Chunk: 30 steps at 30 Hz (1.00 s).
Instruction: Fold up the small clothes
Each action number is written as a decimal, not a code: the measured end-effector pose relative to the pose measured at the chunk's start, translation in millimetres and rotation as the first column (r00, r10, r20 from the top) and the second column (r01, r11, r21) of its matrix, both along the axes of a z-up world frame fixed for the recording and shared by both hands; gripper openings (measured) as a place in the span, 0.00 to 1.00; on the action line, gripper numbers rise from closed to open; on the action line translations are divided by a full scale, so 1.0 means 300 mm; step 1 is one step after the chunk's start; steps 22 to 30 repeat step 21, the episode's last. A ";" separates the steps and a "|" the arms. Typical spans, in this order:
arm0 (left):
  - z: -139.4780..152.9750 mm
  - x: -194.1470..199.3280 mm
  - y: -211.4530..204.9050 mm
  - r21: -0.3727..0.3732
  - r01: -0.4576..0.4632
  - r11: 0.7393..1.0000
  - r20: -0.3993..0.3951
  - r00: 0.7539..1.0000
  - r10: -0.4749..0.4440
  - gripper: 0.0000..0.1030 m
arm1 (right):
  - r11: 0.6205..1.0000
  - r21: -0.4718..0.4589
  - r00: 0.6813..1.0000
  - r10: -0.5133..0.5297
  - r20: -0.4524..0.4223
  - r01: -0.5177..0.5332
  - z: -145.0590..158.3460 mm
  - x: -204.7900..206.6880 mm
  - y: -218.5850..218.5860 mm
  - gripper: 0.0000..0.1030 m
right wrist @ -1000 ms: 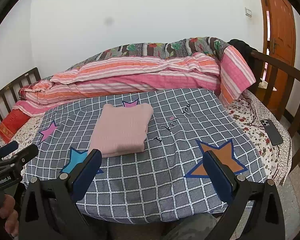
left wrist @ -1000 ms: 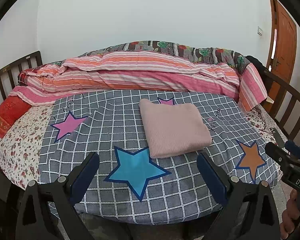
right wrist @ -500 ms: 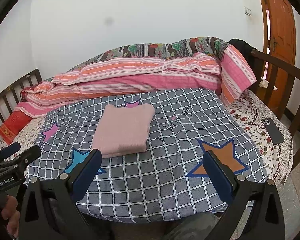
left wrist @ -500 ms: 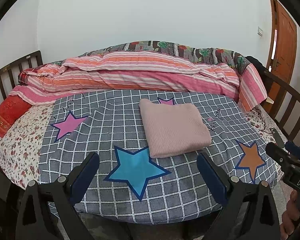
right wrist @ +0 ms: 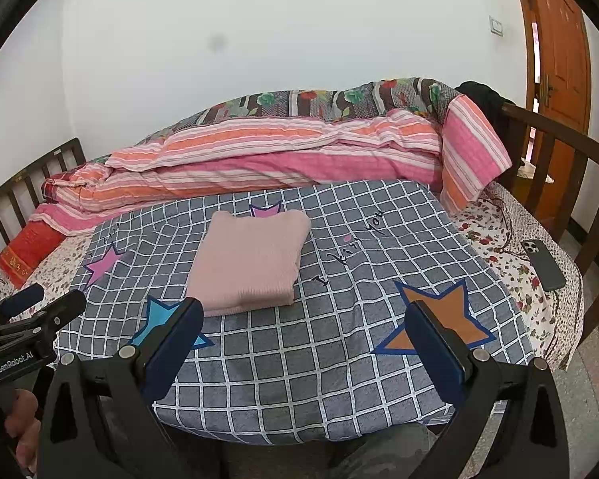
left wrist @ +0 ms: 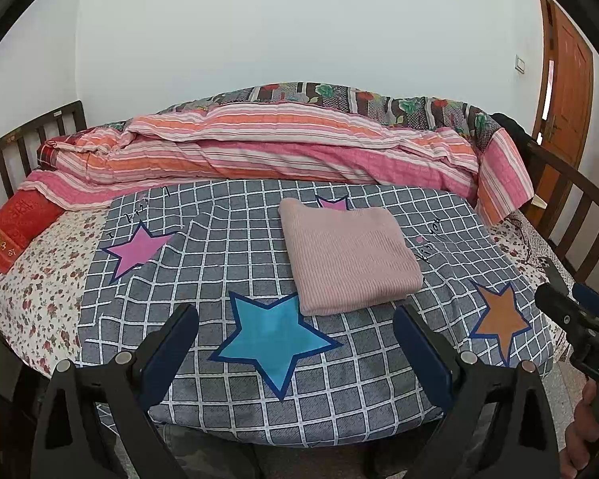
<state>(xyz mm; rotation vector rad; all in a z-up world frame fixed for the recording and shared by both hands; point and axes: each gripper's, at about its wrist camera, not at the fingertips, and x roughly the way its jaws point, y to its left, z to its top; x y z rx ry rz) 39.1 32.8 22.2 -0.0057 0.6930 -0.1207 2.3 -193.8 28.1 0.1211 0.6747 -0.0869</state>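
The pink garment (left wrist: 349, 255) lies folded into a neat rectangle on the grey checked blanket (left wrist: 227, 247), near the middle of the bed and a little toward its far side, with one folded edge facing the near edge. Both tools hang short of the near edge of the bed, well apart from the cloth: the left gripper (left wrist: 295, 345) has its fingers spread wide with nothing between them, and the right gripper (right wrist: 305, 335) is likewise wide apart and empty. The fold looks finished, so the step in hand is probably a check or a tidy-up; any last touch should press lightly on top instead of pinching an edge, which could drag the layers askew. Nothing lies between the grippers and the garment. Off to the right, a dark phone (right wrist: 543, 263) rests on the floral sheet (right wrist: 511, 239) near the bed's right edge, and a striped quilt (left wrist: 267, 151) is heaped along the far side.
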 end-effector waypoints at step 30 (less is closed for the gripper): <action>0.008 0.024 0.017 0.006 -0.025 1.000 0.009 1.000 0.025 0.96 | 1.000 0.003 1.000 0.009 0.010 -0.009 0.007 0.001 0.002 0.96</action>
